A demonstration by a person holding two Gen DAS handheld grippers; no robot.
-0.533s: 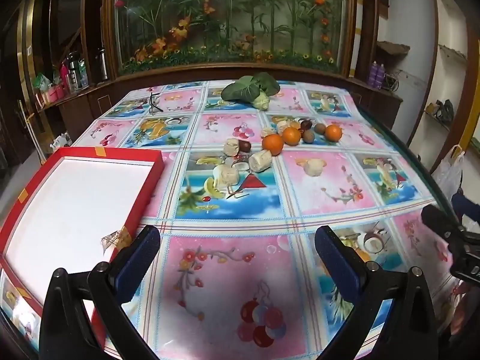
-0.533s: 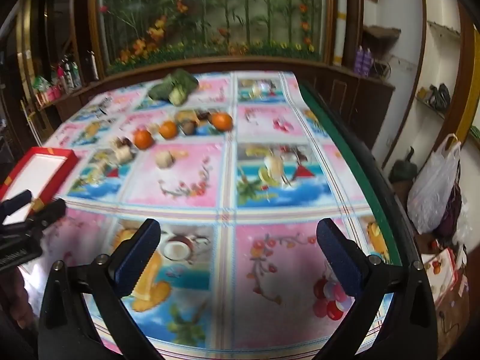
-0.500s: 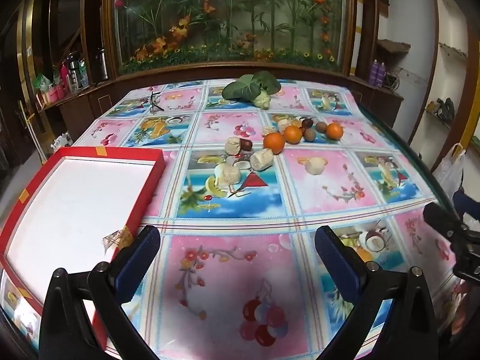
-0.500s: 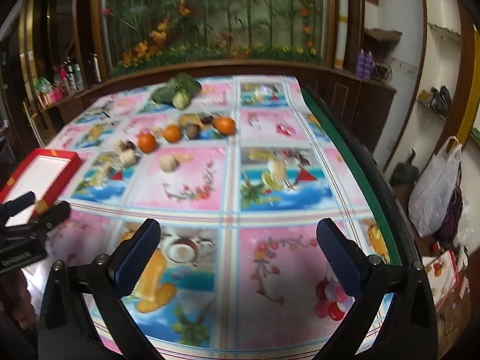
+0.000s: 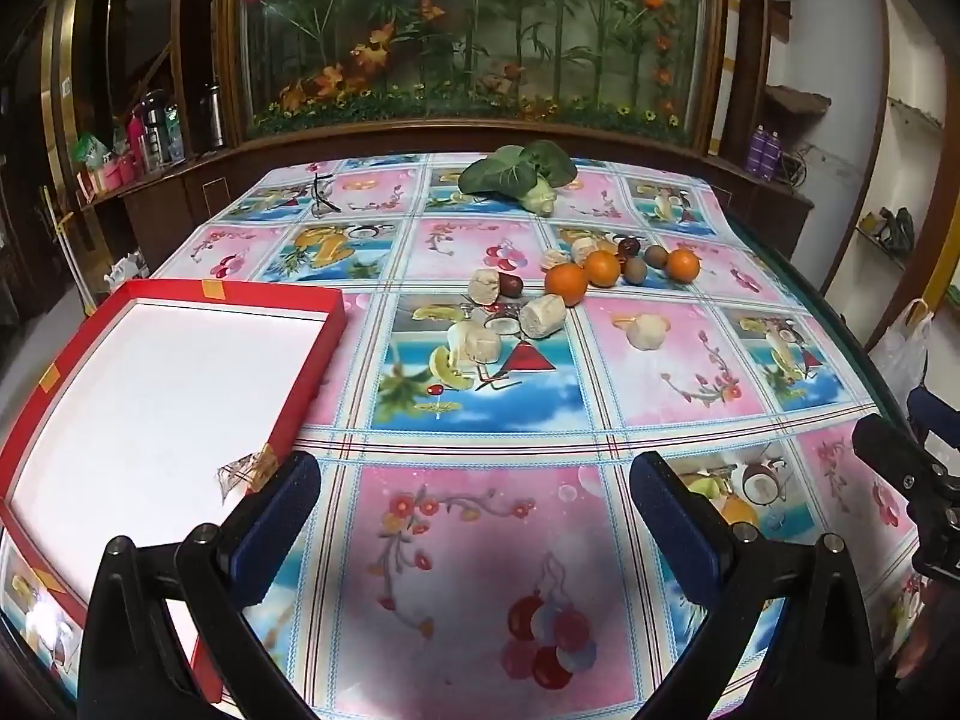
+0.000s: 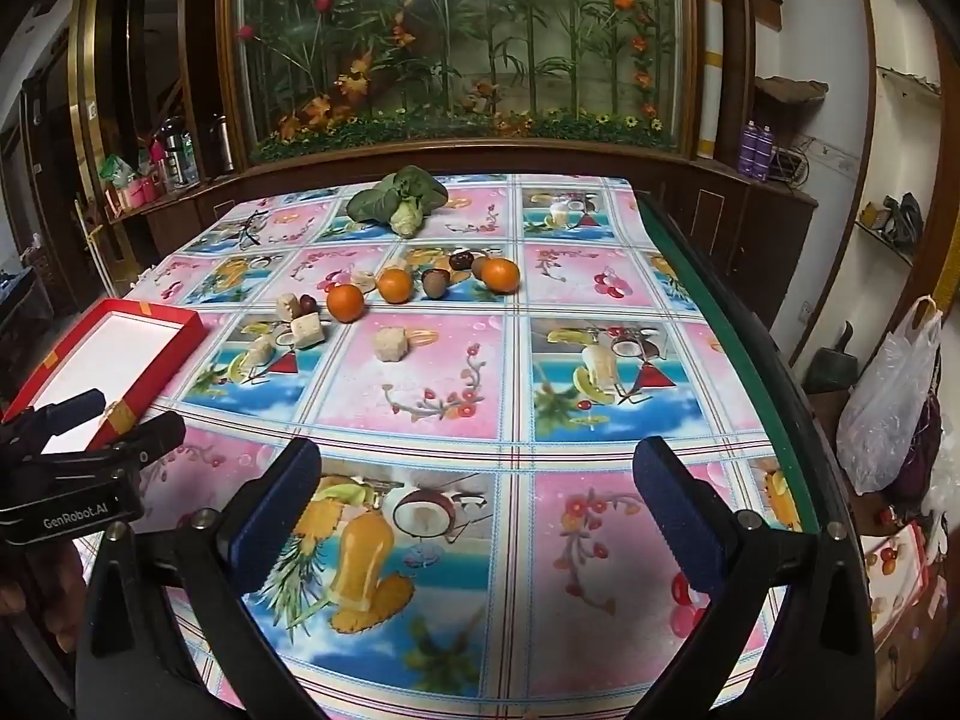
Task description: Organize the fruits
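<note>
Nothing is picked up yet: the left gripper (image 5: 474, 492) and right gripper (image 6: 477, 480) both hang released and empty over the near bench (image 5: 480, 540). The oranges (image 5: 565, 283) and other fruits lie mid-bench, well apart from the empty red box (image 5: 312, 372). Next comes a reach forward to one fruit.

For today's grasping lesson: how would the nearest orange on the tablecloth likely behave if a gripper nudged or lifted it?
The nearest orange looks round, so a nudge would probably send it rolling across the flat tablecloth, perhaps into the pale chunk beside it. Its skin looks smooth and firm, so it may squirt from pads closing off-centre. It seems sturdy rather than fragile.
</note>
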